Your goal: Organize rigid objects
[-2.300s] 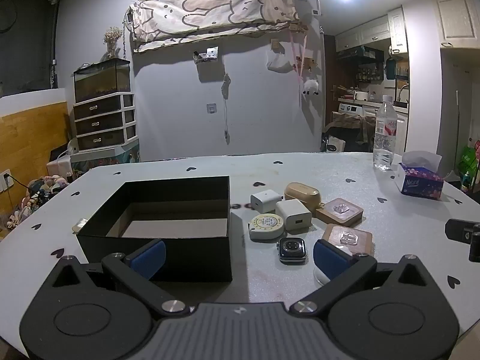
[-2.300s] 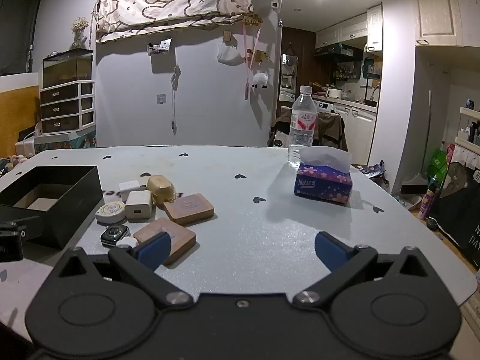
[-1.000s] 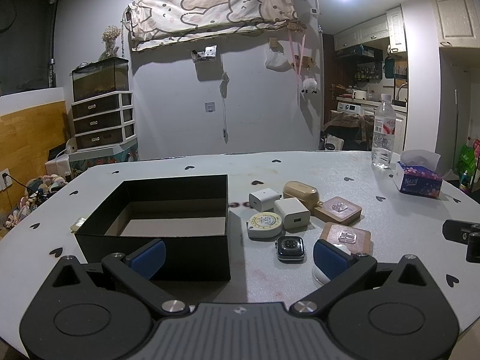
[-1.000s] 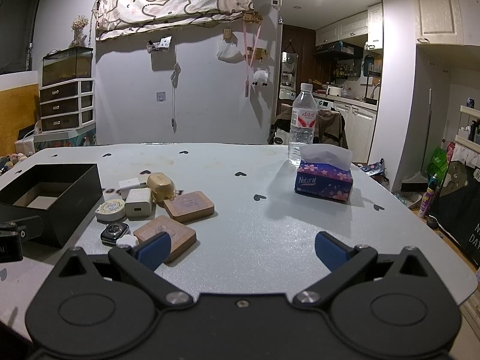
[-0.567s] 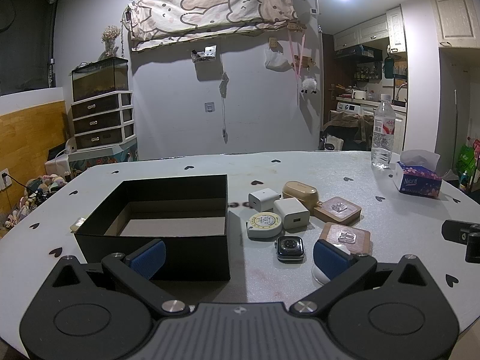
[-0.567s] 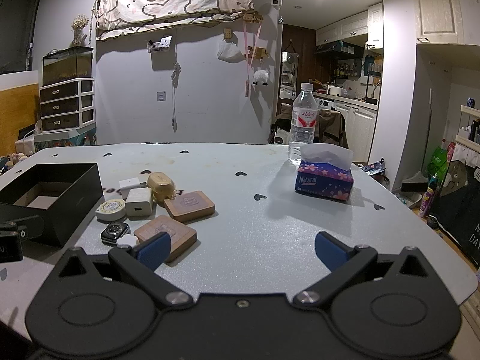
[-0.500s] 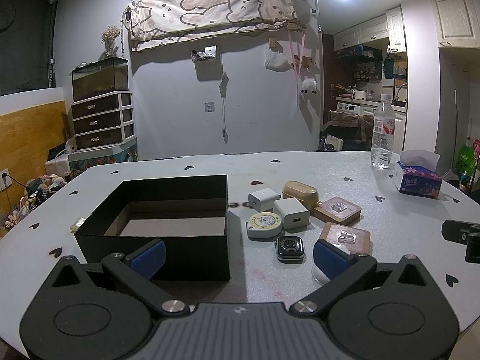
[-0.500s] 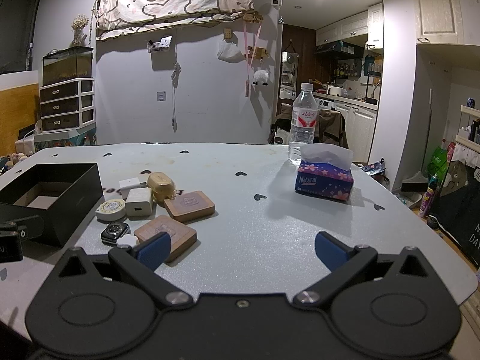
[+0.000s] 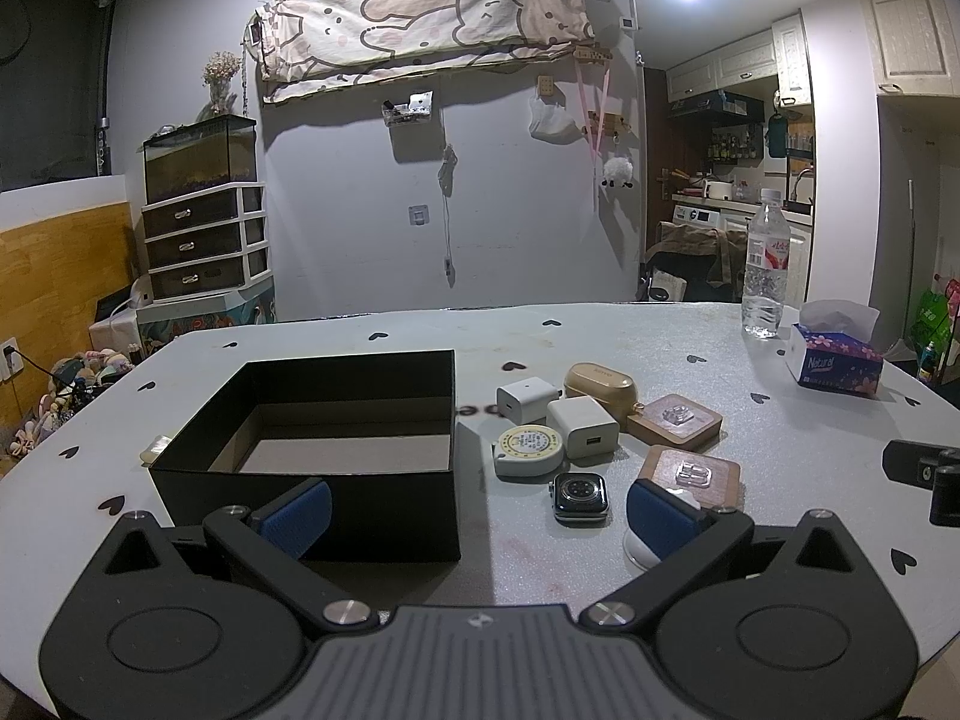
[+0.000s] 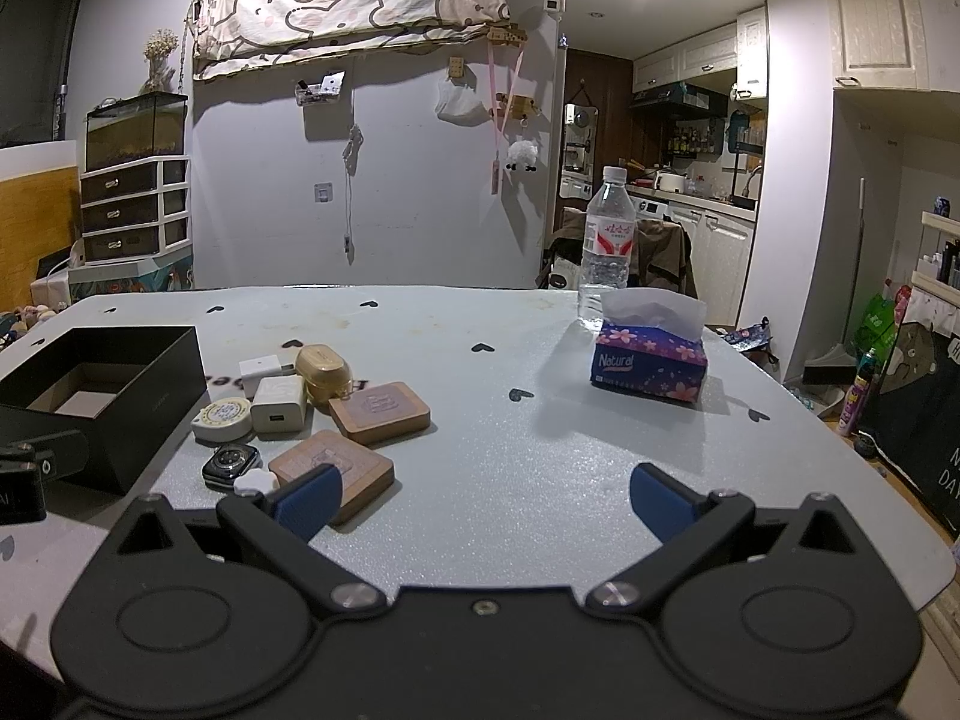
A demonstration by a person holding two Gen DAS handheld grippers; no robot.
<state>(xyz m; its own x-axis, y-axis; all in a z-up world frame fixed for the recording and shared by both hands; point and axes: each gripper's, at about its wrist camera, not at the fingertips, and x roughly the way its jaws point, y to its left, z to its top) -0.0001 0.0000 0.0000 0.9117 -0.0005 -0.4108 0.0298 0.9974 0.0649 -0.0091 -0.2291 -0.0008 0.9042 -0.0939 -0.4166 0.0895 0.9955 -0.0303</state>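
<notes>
A: Stock check. Container?
B: Black box (image 9: 336, 420), left centre of the left view, open-topped, nothing visible inside. Seen again at far left in the right view (image 10: 108, 396).

A: Loose items?
B: Clustered just right of the box on the table (image 9: 660, 336): two white chargers (image 9: 525, 399) and (image 9: 582, 426) side by side, gold case (image 9: 599, 383) behind them, round tape measure (image 9: 528, 450), watch (image 9: 579, 497), two wooden blocks (image 9: 675, 418) and (image 9: 690, 476). Small white piece (image 10: 255, 484) beside the watch; kind cannot be told.

A: Left claw (image 9: 477, 510)?
B: Spread wide, empty, low in frame. Left pad over the box's near wall, right pad in front of the near block; watch just ahead between the pads, not touched.

A: Right claw (image 10: 486, 501)?
B: Likewise spread wide, empty. Left pad overlapping the near block's edge in the picture; contact cannot be told.

A: Step in hand?
B: Judged as the start: nothing boxed yet, nothing gripped. Next move likely a short advance of the left claw onto the watch, pads closing across its case, then a lift leftward over the box wall.

A: Not for sorting?
B: Probably the bottle (image 10: 606, 246) and tissue pack (image 10: 648, 360), well apart at right.
</notes>
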